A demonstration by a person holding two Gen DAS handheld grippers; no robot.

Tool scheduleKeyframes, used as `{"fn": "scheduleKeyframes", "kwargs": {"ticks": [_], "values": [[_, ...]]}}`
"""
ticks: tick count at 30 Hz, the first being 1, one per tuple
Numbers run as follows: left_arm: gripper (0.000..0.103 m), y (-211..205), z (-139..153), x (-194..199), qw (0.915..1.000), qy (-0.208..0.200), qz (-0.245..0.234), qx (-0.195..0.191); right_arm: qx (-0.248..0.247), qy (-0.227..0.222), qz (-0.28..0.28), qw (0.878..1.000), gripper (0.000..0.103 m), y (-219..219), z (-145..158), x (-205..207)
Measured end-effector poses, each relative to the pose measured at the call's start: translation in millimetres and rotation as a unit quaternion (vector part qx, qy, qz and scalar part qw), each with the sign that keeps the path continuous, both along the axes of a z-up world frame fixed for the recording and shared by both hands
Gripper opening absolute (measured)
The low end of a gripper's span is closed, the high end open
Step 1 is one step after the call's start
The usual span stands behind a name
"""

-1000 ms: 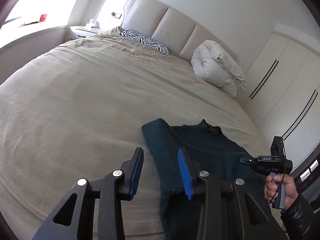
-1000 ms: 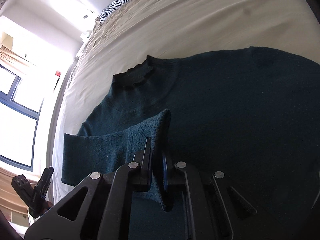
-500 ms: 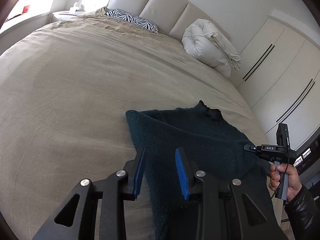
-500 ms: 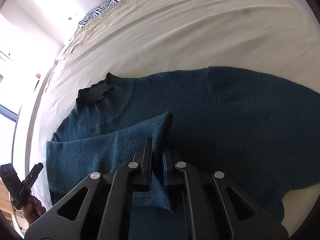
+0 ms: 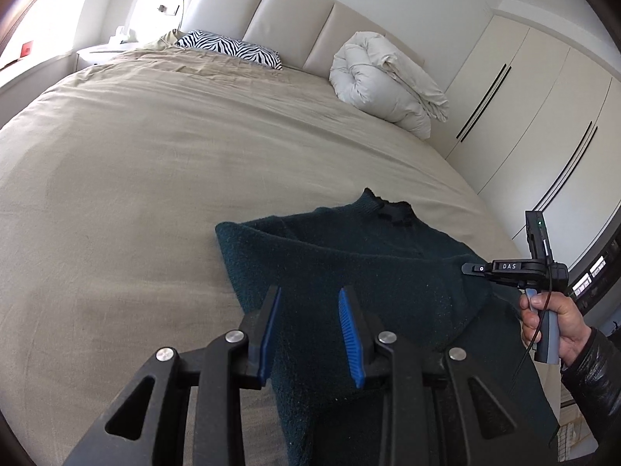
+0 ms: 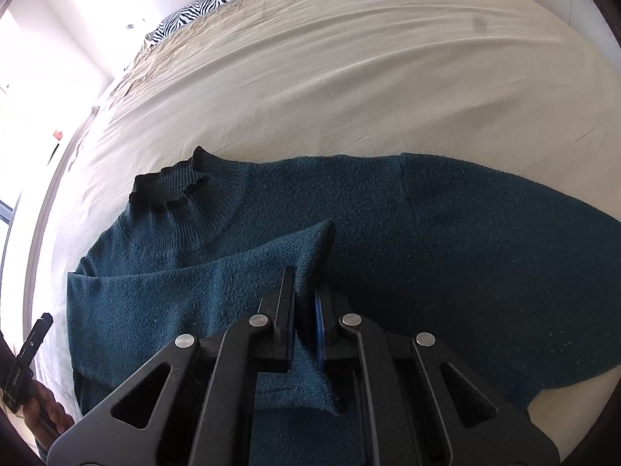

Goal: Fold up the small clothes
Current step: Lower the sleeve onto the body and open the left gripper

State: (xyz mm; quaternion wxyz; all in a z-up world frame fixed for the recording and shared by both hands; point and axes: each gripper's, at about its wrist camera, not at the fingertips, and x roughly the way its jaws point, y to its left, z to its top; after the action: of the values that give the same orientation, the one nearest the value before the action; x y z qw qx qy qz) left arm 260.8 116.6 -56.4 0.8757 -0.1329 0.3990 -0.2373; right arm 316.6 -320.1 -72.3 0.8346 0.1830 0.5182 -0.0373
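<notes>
A dark teal knit sweater [image 5: 368, 268] lies on the beige bed [image 5: 155, 178], collar pointing toward the headboard. In the right wrist view the sweater [image 6: 446, 225] spreads wide, with one sleeve [image 6: 217, 283] folded across the body. My right gripper [image 6: 304, 291] is shut on that sleeve's cuff end and holds it over the sweater's middle. It shows in the left wrist view [image 5: 504, 268], held by a hand. My left gripper [image 5: 308, 322] is open and empty, hovering above the sweater's folded left edge.
A zebra-print pillow [image 5: 233, 48] and a rolled white duvet [image 5: 384, 81] lie at the headboard. White wardrobe doors [image 5: 535, 124] stand along the right side of the bed. A nightstand [image 5: 104, 52] stands at the far left by the window.
My left gripper has moved right, over the sweater's folded edge, still open. My right gripper has carried the sleeve further across the sweater's body.
</notes>
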Motion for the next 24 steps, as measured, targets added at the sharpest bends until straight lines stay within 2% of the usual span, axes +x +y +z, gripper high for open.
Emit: {"fn": "scheduleKeyframes", "kwargs": {"ticks": [3, 9, 12, 14, 16, 18, 20, 22, 24], "values": [[0.031, -5.6, -13.3, 3.3, 0.9993, 0.019, -0.002, 0.030, -0.002, 0.007, -0.004, 1.000, 0.007, -1.5, -9.0, 2.6], [0.030, -1.7, -21.2, 7.0, 0.9991, 0.032, 0.002, 0.029, 0.010, -0.002, -0.010, 1.000, 0.009, -3.9, -13.3, 2.0], [0.030, 3.3, -13.9, 4.1, 0.9998, 0.015, 0.010, 0.007, 0.024, 0.007, -0.024, 0.999, 0.017, -10.9, -12.4, -2.2], [0.030, 6.3, -4.9, 3.1, 0.9999, -0.004, 0.010, -0.010, 0.034, 0.010, -0.048, 0.998, 0.017, -20.3, -6.6, -9.6], [0.030, 5.0, 2.5, 4.2, 0.9996, -0.025, 0.006, -0.011, 0.039, -0.012, -0.066, 0.997, 0.017, -24.1, 4.7, -20.0], [0.030, 3.7, 1.8, 11.6, 0.9997, -0.022, 0.005, -0.012, 0.049, -0.045, -0.053, 0.996, 0.017, -17.6, 17.8, -30.6], [0.033, 0.6, -8.6, 20.9, 1.0000, -0.004, 0.004, -0.001, 0.067, -0.057, -0.025, 0.996, 0.017, -2.3, 21.8, -34.3], [0.032, -5.1, -28.4, 28.4, 0.9989, 0.037, -0.004, 0.029, 0.083, -0.053, 0.007, 0.995, 0.017, 16.3, 16.8, -33.0], [0.032, -7.1, -30.1, 24.1, 0.9988, 0.030, -0.002, 0.038, 0.090, -0.030, 0.032, 0.995, 0.017, 32.7, 2.3, -28.8]]}}
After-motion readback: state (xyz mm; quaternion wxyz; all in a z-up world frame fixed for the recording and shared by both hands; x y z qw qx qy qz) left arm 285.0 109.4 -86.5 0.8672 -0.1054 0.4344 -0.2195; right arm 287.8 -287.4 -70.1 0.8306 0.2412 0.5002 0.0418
